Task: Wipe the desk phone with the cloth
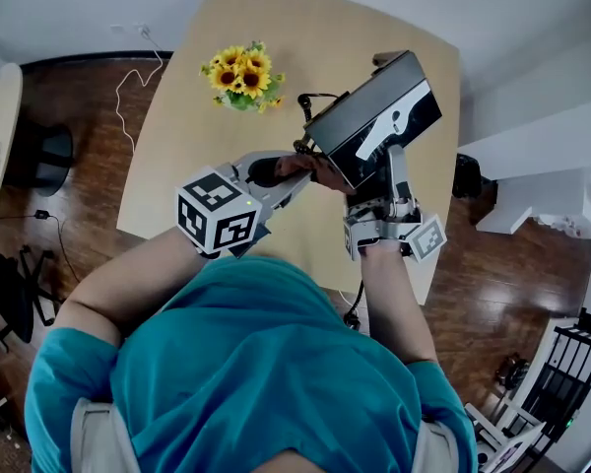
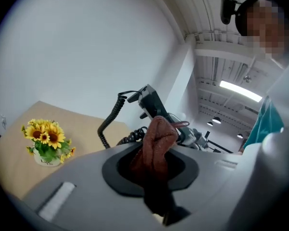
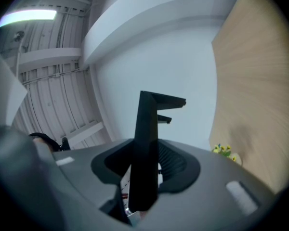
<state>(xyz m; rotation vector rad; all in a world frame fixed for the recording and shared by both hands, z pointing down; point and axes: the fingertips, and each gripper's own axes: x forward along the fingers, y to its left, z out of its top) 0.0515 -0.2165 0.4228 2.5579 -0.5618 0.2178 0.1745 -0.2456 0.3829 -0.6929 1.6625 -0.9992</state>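
The black desk phone (image 1: 374, 124) is lifted off the table and tilted, and my right gripper (image 1: 392, 177) is shut on its lower edge from below. In the right gripper view the phone (image 3: 147, 143) stands edge-on as a dark slab between the jaws of that gripper (image 3: 144, 177). My left gripper (image 1: 297, 173) is shut on a brown cloth (image 1: 320, 171), whose bunched end lies against the phone's lower left corner. In the left gripper view the cloth (image 2: 156, 141) sticks up out of the gripper (image 2: 154, 177), just in front of the phone (image 2: 151, 102) and its coiled cord (image 2: 108, 124).
A small pot of sunflowers (image 1: 241, 75) stands at the back left of the light wooden table (image 1: 207, 175). A black cable (image 1: 320, 97) runs from the phone over the tabletop. A white cable (image 1: 128, 87) lies on the dark floor at left, where a chair also stands.
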